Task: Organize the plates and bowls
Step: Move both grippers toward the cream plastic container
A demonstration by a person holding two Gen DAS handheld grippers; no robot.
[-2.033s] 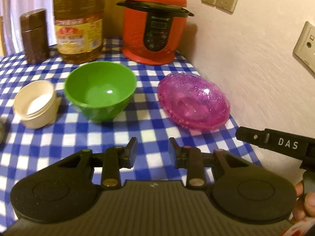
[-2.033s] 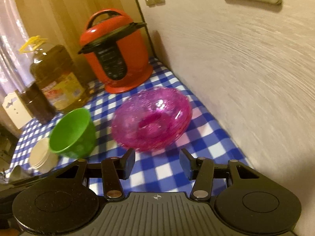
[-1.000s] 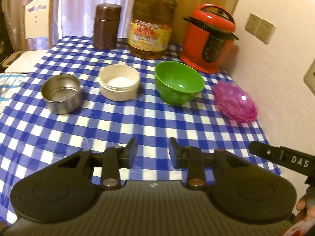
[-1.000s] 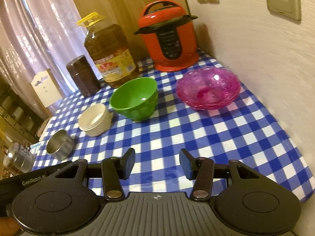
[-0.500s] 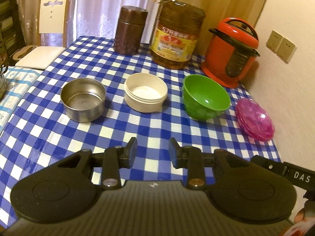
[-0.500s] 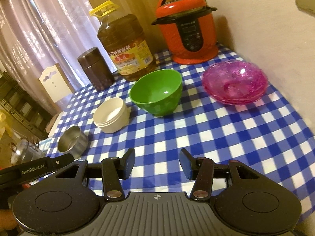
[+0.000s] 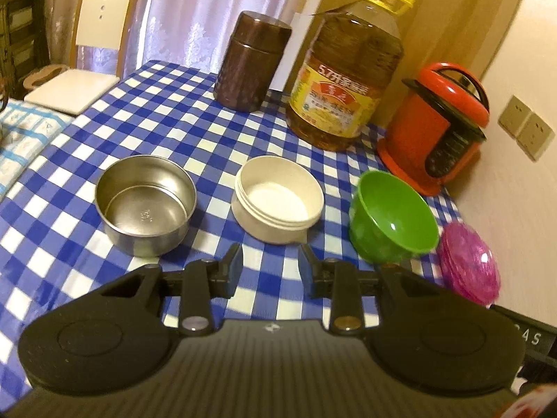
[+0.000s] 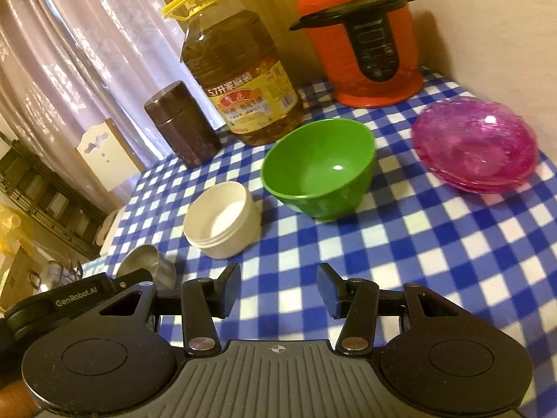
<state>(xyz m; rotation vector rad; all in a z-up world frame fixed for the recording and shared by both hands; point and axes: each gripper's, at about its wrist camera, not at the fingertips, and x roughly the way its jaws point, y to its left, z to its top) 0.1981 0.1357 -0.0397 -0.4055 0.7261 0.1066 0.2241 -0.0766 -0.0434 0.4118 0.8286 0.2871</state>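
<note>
On the blue checked tablecloth (image 7: 167, 132) a row runs left to right: a steel bowl (image 7: 145, 204), a cream bowl (image 7: 277, 198), a green bowl (image 7: 393, 216) and a stack of pink glass plates (image 7: 468, 267). My left gripper (image 7: 269, 266) hovers open just in front of the cream bowl, nothing between its fingers. In the right wrist view the cream bowl (image 8: 222, 223), green bowl (image 8: 318, 170) and pink plates (image 8: 475, 144) lie ahead; the steel bowl (image 8: 146, 264) is half hidden behind the left gripper's body. My right gripper (image 8: 278, 289) is open and empty.
At the back stand a brown canister (image 7: 252, 61), a large oil bottle (image 7: 344, 69) and a red pressure cooker (image 7: 438, 122). A wall (image 7: 522, 174) bounds the table's right side. A white chair (image 7: 90, 45) sits beyond the left edge.
Both grippers have swung left and drawn back from the pink plates; the cream and steel bowls have come into view. Jaw gaps are unchanged.
</note>
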